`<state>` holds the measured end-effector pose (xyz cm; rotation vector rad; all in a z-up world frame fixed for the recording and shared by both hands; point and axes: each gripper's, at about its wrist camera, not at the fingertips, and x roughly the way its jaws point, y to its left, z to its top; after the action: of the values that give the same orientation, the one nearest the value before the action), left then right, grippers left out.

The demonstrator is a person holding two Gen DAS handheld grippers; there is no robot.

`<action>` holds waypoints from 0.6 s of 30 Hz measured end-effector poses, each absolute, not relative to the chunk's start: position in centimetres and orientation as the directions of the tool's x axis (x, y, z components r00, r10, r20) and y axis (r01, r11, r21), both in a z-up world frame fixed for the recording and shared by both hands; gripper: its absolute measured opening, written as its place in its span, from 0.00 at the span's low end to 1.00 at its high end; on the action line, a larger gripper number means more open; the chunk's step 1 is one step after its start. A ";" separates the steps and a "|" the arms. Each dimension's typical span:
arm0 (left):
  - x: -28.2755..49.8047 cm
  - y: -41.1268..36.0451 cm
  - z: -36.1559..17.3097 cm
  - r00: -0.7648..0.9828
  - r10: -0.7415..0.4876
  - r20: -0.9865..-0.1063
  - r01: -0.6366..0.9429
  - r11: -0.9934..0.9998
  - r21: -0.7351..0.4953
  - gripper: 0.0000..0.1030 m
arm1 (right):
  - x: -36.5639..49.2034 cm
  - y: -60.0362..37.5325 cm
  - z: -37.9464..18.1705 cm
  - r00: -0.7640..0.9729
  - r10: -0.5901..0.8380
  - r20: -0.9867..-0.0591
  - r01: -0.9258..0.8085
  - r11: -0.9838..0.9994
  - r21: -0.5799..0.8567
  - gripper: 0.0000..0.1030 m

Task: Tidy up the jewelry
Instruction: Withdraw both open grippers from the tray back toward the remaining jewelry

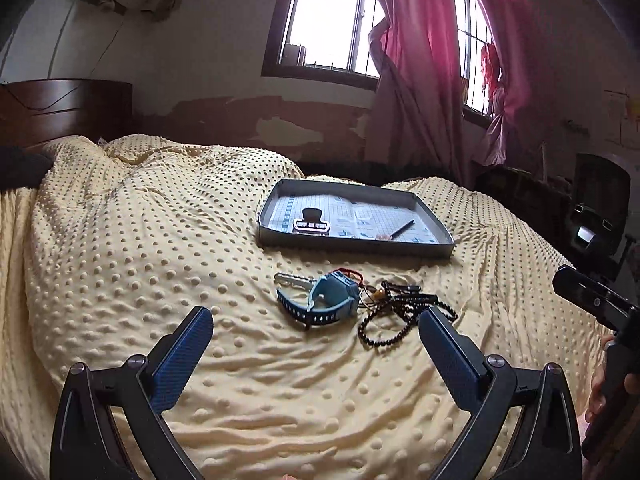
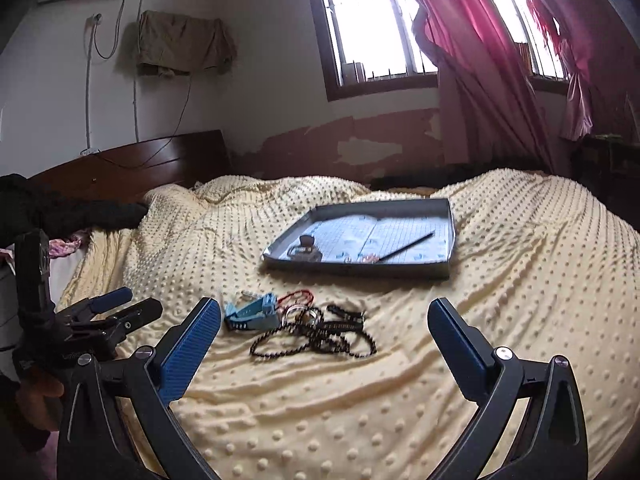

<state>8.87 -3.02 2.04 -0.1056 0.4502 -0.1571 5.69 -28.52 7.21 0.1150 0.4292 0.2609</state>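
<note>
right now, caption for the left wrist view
Open left gripper over a bed, facing a blue watch, beads and a tray.

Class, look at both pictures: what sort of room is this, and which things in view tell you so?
Most likely a bedroom in a home: a bed under a dotted yellow blanket, a dark wooden headboard, and a barred window with pink curtains.

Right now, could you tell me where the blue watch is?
The watch lies on the yellow blanket, in front of the tray, at the left end of the pile beside the black beads.
</note>
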 end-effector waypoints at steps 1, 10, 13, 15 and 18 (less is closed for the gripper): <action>8.8 -2.9 1.6 0.881 -0.181 -0.437 0.134 0.982 -0.136 1.00 | 5.8 -28.5 6.8 0.864 0.277 -0.420 -0.225 0.959 0.172 0.99; 9.5 -1.7 -1.7 0.832 -0.243 -0.500 0.186 0.969 -0.161 1.00 | 8.0 -27.8 3.5 0.773 0.284 -0.567 -0.205 0.958 0.200 0.99; 10.7 -1.4 -2.3 0.813 -0.254 -0.524 0.189 0.966 -0.175 1.00 | 9.2 -27.7 2.4 0.738 0.287 -0.610 -0.188 0.957 0.223 0.99; 11.7 -1.1 -2.4 0.799 -0.269 -0.538 0.201 0.962 -0.184 1.00 | 9.8 -27.8 1.7 0.718 0.288 -0.634 -0.174 0.956 0.237 0.99; 12.9 -1.1 -2.2 0.801 -0.269 -0.534 0.211 0.963 -0.167 1.00 | 10.8 -27.8 1.1 0.696 0.290 -0.657 -0.168 0.955 0.243 0.99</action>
<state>12.94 -1.10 -2.23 -0.1012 0.5871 -0.2579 10.78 -27.77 1.10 0.1694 0.7595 0.2568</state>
